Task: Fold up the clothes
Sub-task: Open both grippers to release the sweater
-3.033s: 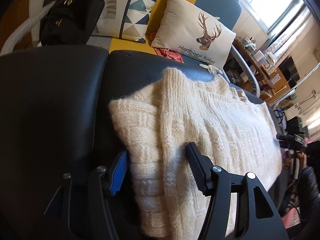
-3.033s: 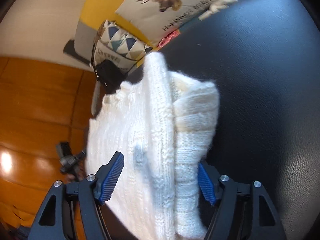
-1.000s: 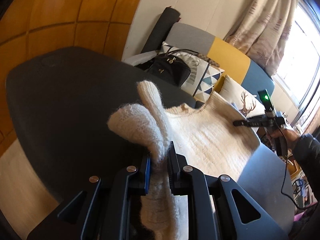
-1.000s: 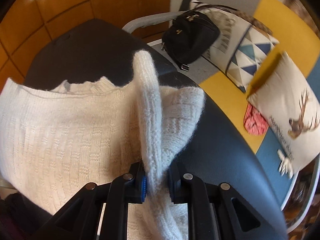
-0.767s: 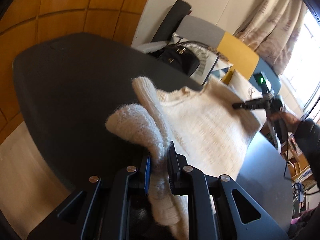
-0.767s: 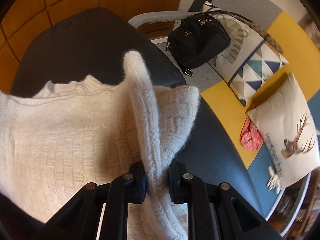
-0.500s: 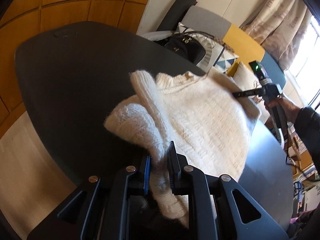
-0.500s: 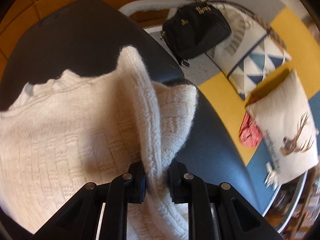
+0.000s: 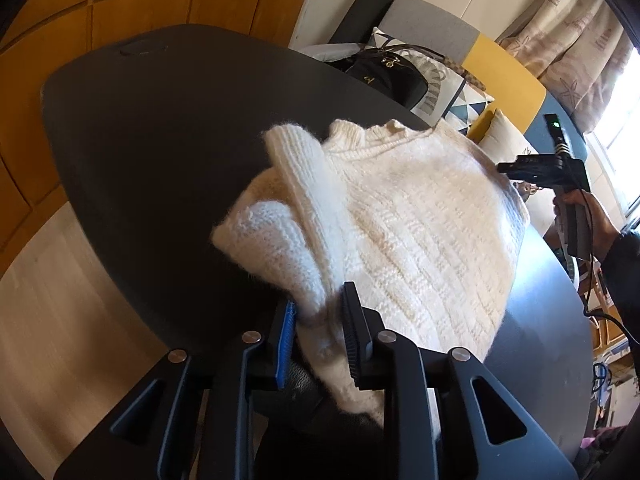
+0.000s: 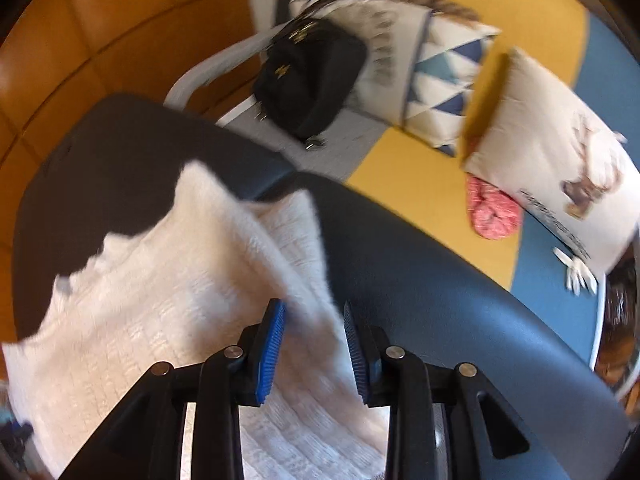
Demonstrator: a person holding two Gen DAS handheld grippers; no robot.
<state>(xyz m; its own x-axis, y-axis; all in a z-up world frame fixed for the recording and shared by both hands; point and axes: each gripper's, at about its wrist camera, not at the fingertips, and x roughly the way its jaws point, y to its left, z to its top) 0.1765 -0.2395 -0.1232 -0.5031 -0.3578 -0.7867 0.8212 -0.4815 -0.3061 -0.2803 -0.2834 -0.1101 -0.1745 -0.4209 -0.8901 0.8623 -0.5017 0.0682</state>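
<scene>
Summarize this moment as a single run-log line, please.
phase: releasing fold | left gripper: open, sweater between jaws | right gripper: open, sweater between jaws | surface: black table

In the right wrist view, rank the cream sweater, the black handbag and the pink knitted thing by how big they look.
Largest to smallest as they appear:
1. cream sweater, though it lies nearest the camera, which inflates it
2. black handbag
3. pink knitted thing, partly tucked under the deer cushion, so its full size is unsure

Cream chunky-knit sweater is lying folded across the dark table, neckline facing the far side, w/ one folded sleeve bunching up at the near-left edge, raised a bit above the body.
</scene>
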